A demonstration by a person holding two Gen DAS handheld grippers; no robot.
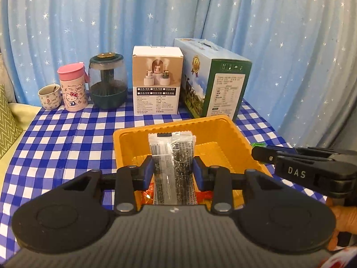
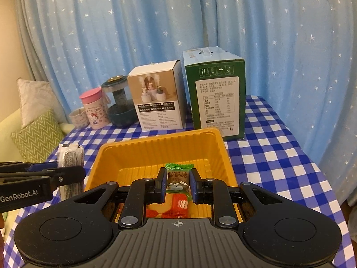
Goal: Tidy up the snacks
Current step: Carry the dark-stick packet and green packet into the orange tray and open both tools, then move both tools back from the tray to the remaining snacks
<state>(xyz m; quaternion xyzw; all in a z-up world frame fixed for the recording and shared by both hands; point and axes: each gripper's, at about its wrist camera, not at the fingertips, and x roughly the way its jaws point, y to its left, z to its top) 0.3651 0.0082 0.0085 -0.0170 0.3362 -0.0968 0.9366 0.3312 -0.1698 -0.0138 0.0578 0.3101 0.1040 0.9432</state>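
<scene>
The left claw pinches a clear packet of dark seaweed-like snack between its blue pads, the packet standing upright out of the grip. In the right wrist view that same packet shows at the left, held above the checked cloth just beside the tray's left wall. The right claw is pressed onto a small brown candy with a green wrapper end, held over the inside of the yellow tray. Red-wrapped snacks lie on the tray floor below the claws, partly hidden by them. The tray sits on the counter, which is covered in a blue and white check cloth. Behind it, along the far edge, stand a white product box and a taller green and blue carton, close together. Left of them are a dark green clear-walled jar, a pink-lidded cartoon cup and a small patterned mug. A blue star-print curtain hangs behind
</scene>
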